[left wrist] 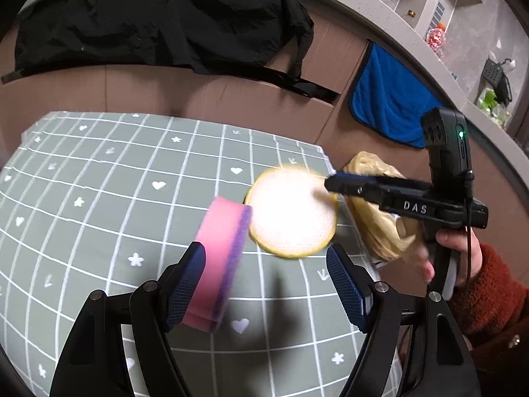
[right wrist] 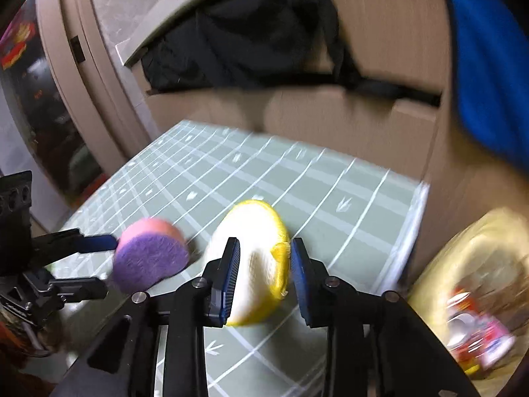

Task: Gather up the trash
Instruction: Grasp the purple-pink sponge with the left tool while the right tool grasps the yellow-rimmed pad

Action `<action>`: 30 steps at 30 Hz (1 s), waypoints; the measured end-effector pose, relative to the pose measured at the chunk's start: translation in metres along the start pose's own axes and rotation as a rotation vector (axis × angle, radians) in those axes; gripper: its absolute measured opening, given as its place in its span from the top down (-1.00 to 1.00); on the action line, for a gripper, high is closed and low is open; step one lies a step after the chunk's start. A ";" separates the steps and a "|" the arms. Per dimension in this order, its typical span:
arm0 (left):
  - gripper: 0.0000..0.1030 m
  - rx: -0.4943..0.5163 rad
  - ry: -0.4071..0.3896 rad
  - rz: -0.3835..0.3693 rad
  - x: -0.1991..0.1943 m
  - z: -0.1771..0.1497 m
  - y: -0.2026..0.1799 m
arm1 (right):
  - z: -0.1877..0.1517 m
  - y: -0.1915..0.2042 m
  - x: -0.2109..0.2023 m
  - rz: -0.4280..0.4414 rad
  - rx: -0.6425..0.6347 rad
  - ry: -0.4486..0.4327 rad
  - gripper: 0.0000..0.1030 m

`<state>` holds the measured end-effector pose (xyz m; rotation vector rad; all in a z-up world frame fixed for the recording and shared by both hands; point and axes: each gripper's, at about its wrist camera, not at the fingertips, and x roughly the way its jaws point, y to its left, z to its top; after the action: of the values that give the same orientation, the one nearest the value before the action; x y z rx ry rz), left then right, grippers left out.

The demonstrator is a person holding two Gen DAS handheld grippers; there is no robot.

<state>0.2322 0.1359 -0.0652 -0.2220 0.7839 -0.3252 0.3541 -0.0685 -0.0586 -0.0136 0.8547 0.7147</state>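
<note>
A pink sponge with a purple scrub face [left wrist: 220,263] stands on edge on the green grid cloth [left wrist: 99,198]. It leans against the left finger of my left gripper [left wrist: 266,286], whose jaws stand wide apart. It also shows in the right wrist view [right wrist: 150,254]. My right gripper [right wrist: 264,273] has a round white sponge with a yellow rim [right wrist: 261,261] between its fingers and holds it above the cloth; the view is blurred. In the left wrist view the right gripper [left wrist: 334,183] touches that sponge [left wrist: 291,213].
A yellowish plastic bag [right wrist: 469,284] with packaging inside sits off the cloth's right edge; it shows in the left wrist view [left wrist: 373,218]. Brown cabinet fronts stand behind, with a black garment [left wrist: 158,23] and a blue towel [left wrist: 390,96] hanging over them.
</note>
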 end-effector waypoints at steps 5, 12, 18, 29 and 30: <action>-0.47 0.009 -0.026 0.092 0.001 0.004 0.011 | -0.008 0.004 -0.005 -0.007 -0.027 -0.022 0.91; -0.47 -0.040 0.043 0.101 0.023 0.003 0.024 | -0.004 0.005 -0.028 -0.042 -0.039 -0.070 0.91; -0.42 -0.012 0.048 0.132 0.034 0.006 0.017 | -0.017 -0.006 -0.034 -0.066 0.000 -0.056 0.70; 0.31 -0.091 0.070 0.066 0.034 0.003 0.021 | -0.037 -0.027 0.005 -0.081 0.124 0.036 0.30; 0.31 -0.091 0.068 0.069 0.033 0.002 0.021 | -0.038 -0.029 0.009 -0.090 0.141 0.041 0.30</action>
<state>0.2599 0.1439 -0.0917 -0.2703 0.8722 -0.2327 0.3492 -0.0967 -0.0978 0.0592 0.9369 0.5699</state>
